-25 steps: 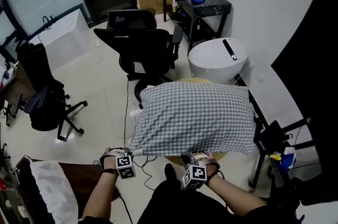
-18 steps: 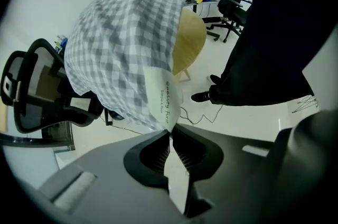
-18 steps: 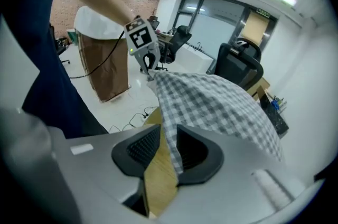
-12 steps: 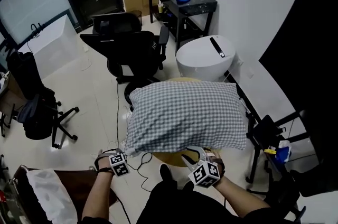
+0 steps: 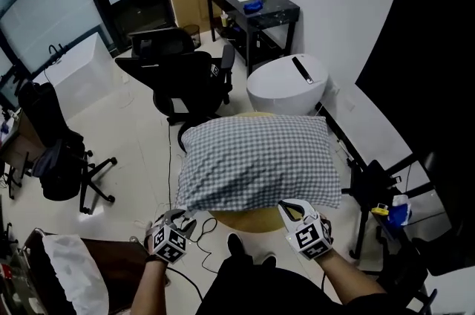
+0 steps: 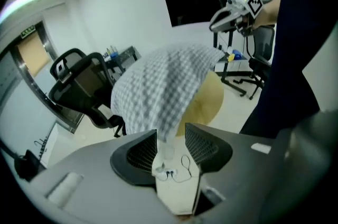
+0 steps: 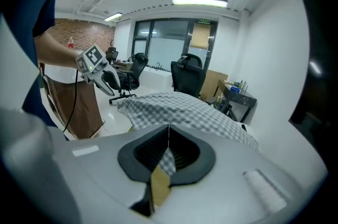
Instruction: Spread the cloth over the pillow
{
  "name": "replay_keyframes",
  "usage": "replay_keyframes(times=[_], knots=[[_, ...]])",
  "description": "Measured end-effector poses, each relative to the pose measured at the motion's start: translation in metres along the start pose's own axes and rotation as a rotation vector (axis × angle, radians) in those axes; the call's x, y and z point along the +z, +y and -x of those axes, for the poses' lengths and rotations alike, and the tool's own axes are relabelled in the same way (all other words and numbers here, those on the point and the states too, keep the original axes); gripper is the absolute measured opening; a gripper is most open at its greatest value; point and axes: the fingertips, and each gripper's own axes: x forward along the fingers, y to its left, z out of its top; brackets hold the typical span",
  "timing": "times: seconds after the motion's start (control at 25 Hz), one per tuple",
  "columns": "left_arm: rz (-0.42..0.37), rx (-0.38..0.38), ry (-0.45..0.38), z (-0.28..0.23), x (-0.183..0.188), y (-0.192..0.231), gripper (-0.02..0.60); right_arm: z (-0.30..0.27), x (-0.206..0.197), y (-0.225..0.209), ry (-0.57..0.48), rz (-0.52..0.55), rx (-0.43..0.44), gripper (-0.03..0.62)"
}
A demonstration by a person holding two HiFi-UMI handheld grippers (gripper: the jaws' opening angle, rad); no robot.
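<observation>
A grey-and-white checked cloth point(image 5: 256, 161) lies spread over the pillow, which it hides, on a round wooden table point(image 5: 245, 219). My left gripper point(image 5: 185, 220) is at the cloth's near left corner. Its jaws are opening, and in the left gripper view the corner point(image 6: 168, 130) hangs loose between the spread pads of the left gripper point(image 6: 171, 134). My right gripper point(image 5: 286, 207) is at the near right edge. In the right gripper view the right gripper point(image 7: 168, 129) has its jaws closed, with a strip of checked cloth point(image 7: 167, 161) between them.
Black office chairs point(image 5: 185, 76) stand beyond the table, with a white round unit point(image 5: 286, 87) and a black desk point(image 5: 252, 5) further back. A black stand point(image 5: 371, 187) is close on the right. A brown bag point(image 5: 111, 261) and a floor cable point(image 5: 200, 228) lie near my feet.
The left jaws have opened and let the cloth's corner go loose. The right gripper has moved right along the near edge. The cloth now lies lower and flatter over the pillow.
</observation>
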Motion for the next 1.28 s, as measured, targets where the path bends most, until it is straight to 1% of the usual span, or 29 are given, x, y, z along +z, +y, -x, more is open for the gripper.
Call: replay_keyframes(times=[0.12, 0.2, 0.32, 0.44, 0.6, 0.72, 0.84, 1.0, 1.28], knots=[[0.020, 0.038, -0.177, 0.018, 0.058, -0.014, 0.156, 0.020, 0.004, -0.002, -0.065, -0.088, 0.012, 0.008], [0.018, 0.051, -0.268, 0.028, 0.091, -0.025, 0.156, 0.035, 0.007, -0.002, -0.110, -0.145, 0.038, 0.008], [0.012, 0.063, -0.350, 0.038, 0.126, -0.046, 0.156, 0.061, 0.010, 0.002, -0.161, -0.182, 0.066, 0.008], [0.004, 0.020, -0.410, 0.043, 0.151, -0.079, 0.156, 0.083, 0.007, 0.004, -0.192, -0.197, 0.077, 0.006], [-0.075, -0.022, -0.398, 0.043, 0.165, -0.125, 0.156, 0.107, -0.004, 0.003, -0.215, -0.230, 0.064, 0.006], [-0.098, -0.032, -0.393, 0.042, 0.163, -0.144, 0.156, 0.122, -0.014, 0.004, -0.226, -0.243, 0.058, 0.006], [-0.102, -0.038, -0.387, 0.043, 0.161, -0.152, 0.156, 0.131, -0.024, 0.005, -0.227, -0.258, 0.051, 0.006], [-0.100, -0.028, -0.381, 0.044, 0.160, -0.153, 0.156, 0.138, -0.029, 0.006, -0.231, -0.270, 0.045, 0.006], [-0.113, -0.030, -0.370, 0.046, 0.163, -0.155, 0.156, 0.143, -0.023, 0.001, -0.245, -0.261, 0.048, 0.006]])
